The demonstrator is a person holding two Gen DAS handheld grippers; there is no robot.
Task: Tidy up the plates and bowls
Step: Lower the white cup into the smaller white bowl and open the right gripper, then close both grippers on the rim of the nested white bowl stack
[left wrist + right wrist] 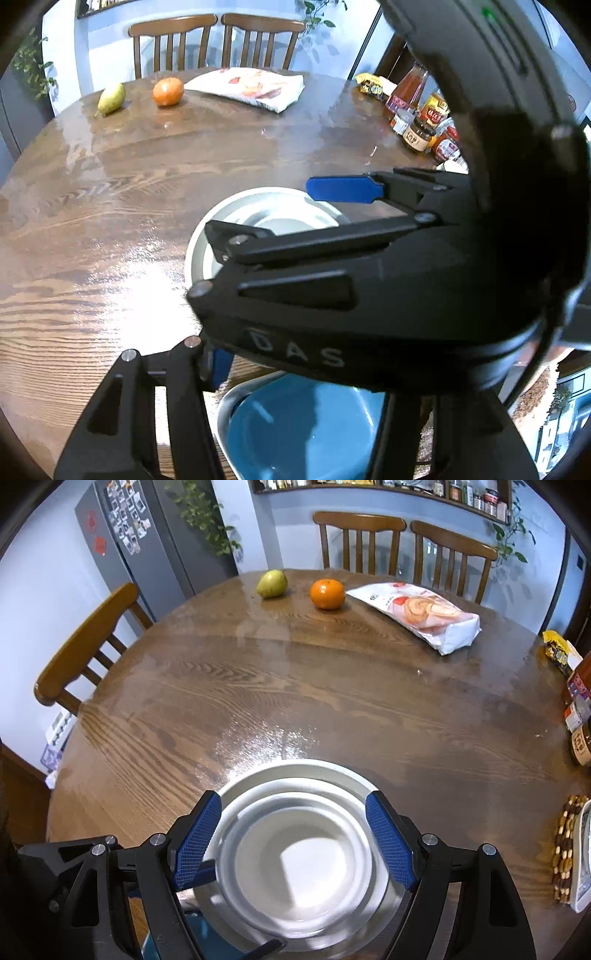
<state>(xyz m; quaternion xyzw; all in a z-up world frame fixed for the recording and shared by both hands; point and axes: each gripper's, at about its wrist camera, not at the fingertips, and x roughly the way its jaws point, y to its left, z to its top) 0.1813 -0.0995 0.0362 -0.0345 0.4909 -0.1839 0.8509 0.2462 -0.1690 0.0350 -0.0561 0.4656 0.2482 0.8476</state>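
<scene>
A stack of white plates point(295, 771) with a white bowl point(295, 864) on top sits at the near edge of the round wooden table point(295, 686). My right gripper point(295, 834) is open, its blue pads point(199, 842) flanking the white bowl without pressing on it. In the left wrist view the same right gripper point(258, 208) reaches across, over the white stack point(229, 214). Below it, a blue bowl point(303, 424) nested in a grey bowl point(225, 402) lies between the fingers of my left gripper point(310, 380). The right gripper's body hides the left tips.
At the far side lie a pear point(272, 584), an orange point(327, 593) and a snack bag point(417, 614). Jars and bottles point(421, 122) crowd the right edge, with a beaded trivet point(567, 853) nearby. Wooden chairs point(358, 539) ring the table.
</scene>
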